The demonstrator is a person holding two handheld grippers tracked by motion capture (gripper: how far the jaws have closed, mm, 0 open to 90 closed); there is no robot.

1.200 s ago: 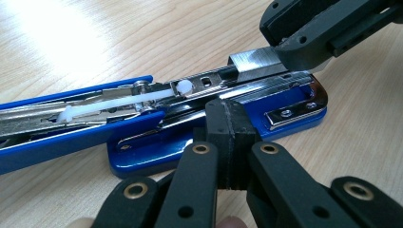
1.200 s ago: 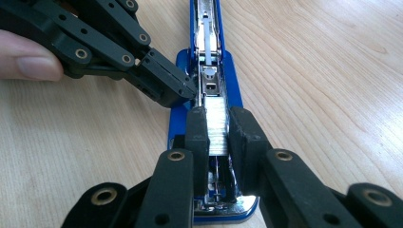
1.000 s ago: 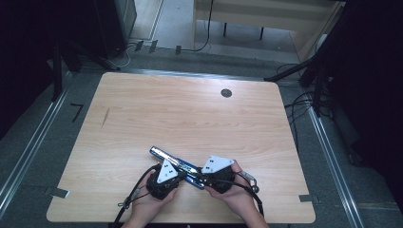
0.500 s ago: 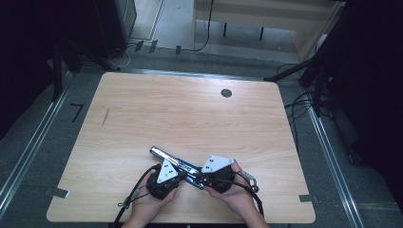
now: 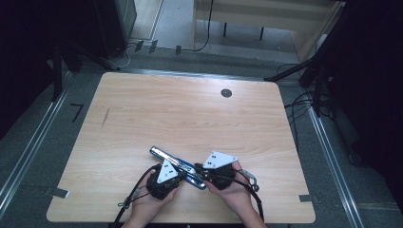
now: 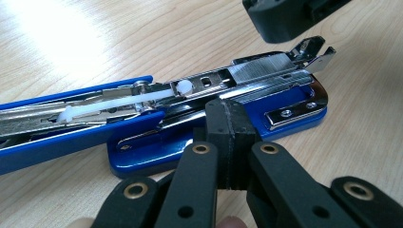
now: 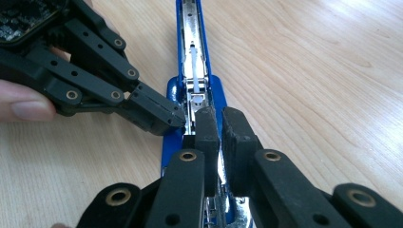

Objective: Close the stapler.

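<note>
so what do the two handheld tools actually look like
Both the left tool and the right tool are black, built of linked bars with brass-coloured rivets and blocky rubbery pads. Each carries a grey triangular plate on top and trails a black cable.

Black tongs point(image 7: 216, 126) — brass rivets, grey three-cornered plates, trailing cables.

In your left gripper view, the blue stapler point(image 6: 142, 128) runs off the left edge, so you cannot see its lid end, and your left gripper point(image 6: 228, 142) covers part of its base. In your right gripper view, your right gripper point(image 7: 219, 137) hides the staple channel beneath it; whether its pads pinch any metal cannot be told.
</note>
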